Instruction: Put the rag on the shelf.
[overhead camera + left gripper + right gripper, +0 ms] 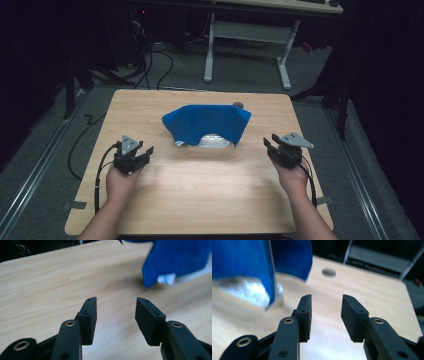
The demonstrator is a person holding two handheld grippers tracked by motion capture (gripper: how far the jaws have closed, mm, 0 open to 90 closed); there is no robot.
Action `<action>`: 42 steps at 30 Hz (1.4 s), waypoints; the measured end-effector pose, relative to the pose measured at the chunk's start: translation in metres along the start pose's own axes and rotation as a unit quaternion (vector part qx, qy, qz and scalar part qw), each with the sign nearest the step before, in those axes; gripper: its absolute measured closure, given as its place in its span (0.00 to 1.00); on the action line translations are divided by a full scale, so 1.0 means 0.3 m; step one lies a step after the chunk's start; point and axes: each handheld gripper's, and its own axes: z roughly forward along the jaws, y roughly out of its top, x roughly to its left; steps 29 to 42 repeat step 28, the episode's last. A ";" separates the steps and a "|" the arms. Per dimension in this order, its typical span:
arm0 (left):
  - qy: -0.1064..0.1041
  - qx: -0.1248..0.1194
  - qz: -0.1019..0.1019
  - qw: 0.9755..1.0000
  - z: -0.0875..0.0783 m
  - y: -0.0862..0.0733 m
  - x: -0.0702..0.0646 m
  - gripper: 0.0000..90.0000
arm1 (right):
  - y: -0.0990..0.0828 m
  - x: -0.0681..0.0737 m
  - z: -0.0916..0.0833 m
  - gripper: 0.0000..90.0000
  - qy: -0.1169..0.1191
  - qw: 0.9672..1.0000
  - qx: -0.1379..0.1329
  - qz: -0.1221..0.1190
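Looking down at my light wooden desk [200, 200], which takes up most of the middle of the high view, with grey floor around it and a second white-legged table [250, 45] at the top of the frame. On the desk, just above centre, there's a blue cloth [207, 122] draped over something silvery and crinkly [215, 141] that pokes out along its lower edge; can't really tell what that thing is. A small round dark spot [238, 105] sits on the desk right at the cloth's upper right corner.

My left hand-held gripper [142, 152] is at the lower left of the cloth, well apart from it, jaws spread wide with nothing between them, just bare wood showing in the gap in the left gripper view. My right hand-held gripper [270, 145] is over at the right of the frame, near the cloth's right edge but not touching, also open and holding nothing.
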 end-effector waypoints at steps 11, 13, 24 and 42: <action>-0.017 -0.012 0.011 1.000 -0.152 -0.122 -0.110 0.53 | -0.185 0.047 -0.138 0.62 -0.004 1.000 0.011 0.004; -0.017 -0.011 0.017 1.000 -0.183 -0.154 -0.139 0.51 | -0.207 0.058 -0.166 0.61 -0.006 1.000 0.011 -0.002; -0.027 0.003 -0.002 1.000 -0.218 -0.200 -0.170 0.52 | -0.274 0.089 -0.238 0.58 0.002 1.000 0.019 0.015; -0.025 0.005 0.004 1.000 -0.220 -0.200 -0.172 0.51 | -0.277 0.094 -0.232 0.58 0.003 1.000 0.022 0.013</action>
